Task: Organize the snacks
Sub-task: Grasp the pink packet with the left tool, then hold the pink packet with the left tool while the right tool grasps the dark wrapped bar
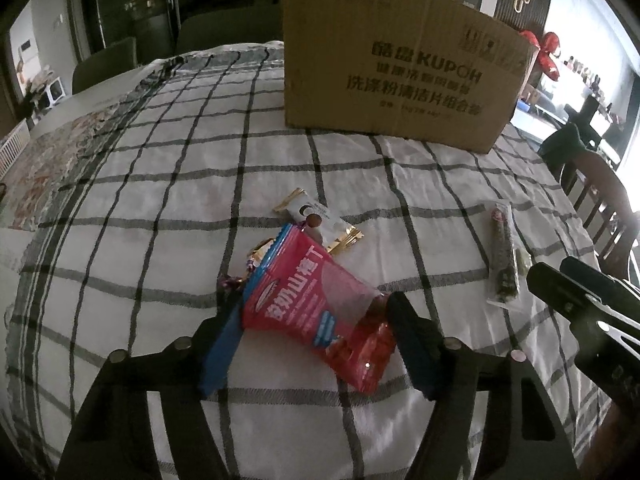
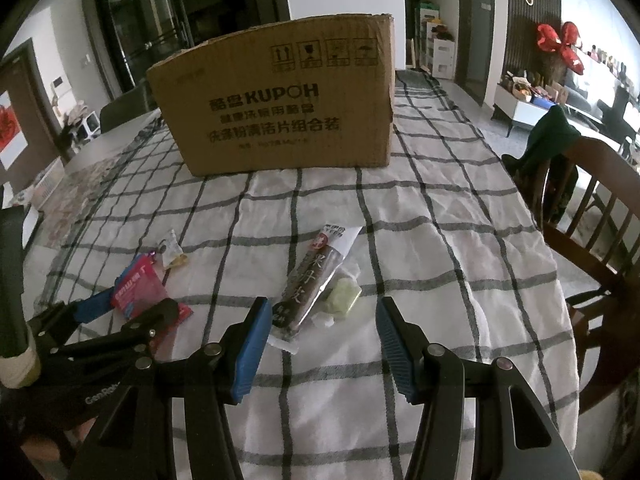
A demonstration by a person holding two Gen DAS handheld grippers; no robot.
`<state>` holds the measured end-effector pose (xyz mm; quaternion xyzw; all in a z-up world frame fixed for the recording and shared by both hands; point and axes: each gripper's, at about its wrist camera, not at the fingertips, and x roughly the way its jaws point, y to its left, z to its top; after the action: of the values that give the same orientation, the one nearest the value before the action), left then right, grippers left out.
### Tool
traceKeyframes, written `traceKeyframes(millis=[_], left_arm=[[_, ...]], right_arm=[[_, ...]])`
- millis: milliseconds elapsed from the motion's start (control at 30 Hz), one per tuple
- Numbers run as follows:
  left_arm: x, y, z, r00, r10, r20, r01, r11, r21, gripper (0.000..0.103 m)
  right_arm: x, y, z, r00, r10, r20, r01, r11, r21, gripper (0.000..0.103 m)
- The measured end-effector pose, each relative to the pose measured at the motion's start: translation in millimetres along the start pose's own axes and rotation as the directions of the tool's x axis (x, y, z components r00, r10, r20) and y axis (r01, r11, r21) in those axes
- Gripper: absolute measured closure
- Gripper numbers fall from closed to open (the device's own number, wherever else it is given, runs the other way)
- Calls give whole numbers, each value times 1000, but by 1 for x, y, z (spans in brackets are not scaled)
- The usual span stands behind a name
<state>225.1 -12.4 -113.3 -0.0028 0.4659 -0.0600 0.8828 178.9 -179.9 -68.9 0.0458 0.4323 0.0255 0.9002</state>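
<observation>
Left tongs (image 1: pixel 316 344) seen clamped on red packet (image 1: pixel 316 300), lower centre of left view, on checked table (image 1: pixel 160 208). Right tongs (image 2: pixel 320 344) held apart, empty, dark bar (image 2: pixel 310 284) just beyond. White packet (image 1: pixel 316 216) behind red packet. Box (image 2: pixel 280 116) set farthest, upper centre.
</observation>
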Motion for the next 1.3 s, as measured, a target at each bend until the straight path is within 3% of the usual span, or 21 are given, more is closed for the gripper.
traceKeyframes(millis=[300, 367, 400, 500, 533, 833, 1033, 1300], left_arm=[[-21, 2, -2, 998, -16, 63, 16, 1000, 7, 69], [-25, 2, -2, 996, -34, 77, 34, 999, 7, 87], [-27, 2, -3, 996, -37, 86, 37, 999, 6, 90], [-35, 3, -3, 990, -86, 112, 86, 996, 7, 91], [-37, 3, -2, 989, -93, 119, 92, 996, 7, 96], [-57, -2, 3, 969, -173, 176, 175, 985, 9, 99], [-72, -4, 11, 954, -186, 234, 187, 982, 20, 99], [-69, -7, 23, 950, -186, 252, 185, 982, 29, 99]], right_arm=[[-2, 1, -1, 1000, 22, -2, -22, 1000, 15, 48], [-2, 1, -2, 1000, 27, -2, -27, 999, 20, 48], [-3, 1, -2, 1000, 30, -2, -30, 999, 22, 48], [-4, 1, -2, 1000, 32, 0, -32, 999, 25, 48], [-5, 1, -2, 999, 33, 2, -33, 999, 25, 48], [-9, -2, 1, 999, 45, 16, -45, 998, 33, 48], [-6, -2, 7, 999, 46, 20, -47, 998, 35, 48], [7, 2, 22, 999, 44, 27, -45, 999, 19, 49]])
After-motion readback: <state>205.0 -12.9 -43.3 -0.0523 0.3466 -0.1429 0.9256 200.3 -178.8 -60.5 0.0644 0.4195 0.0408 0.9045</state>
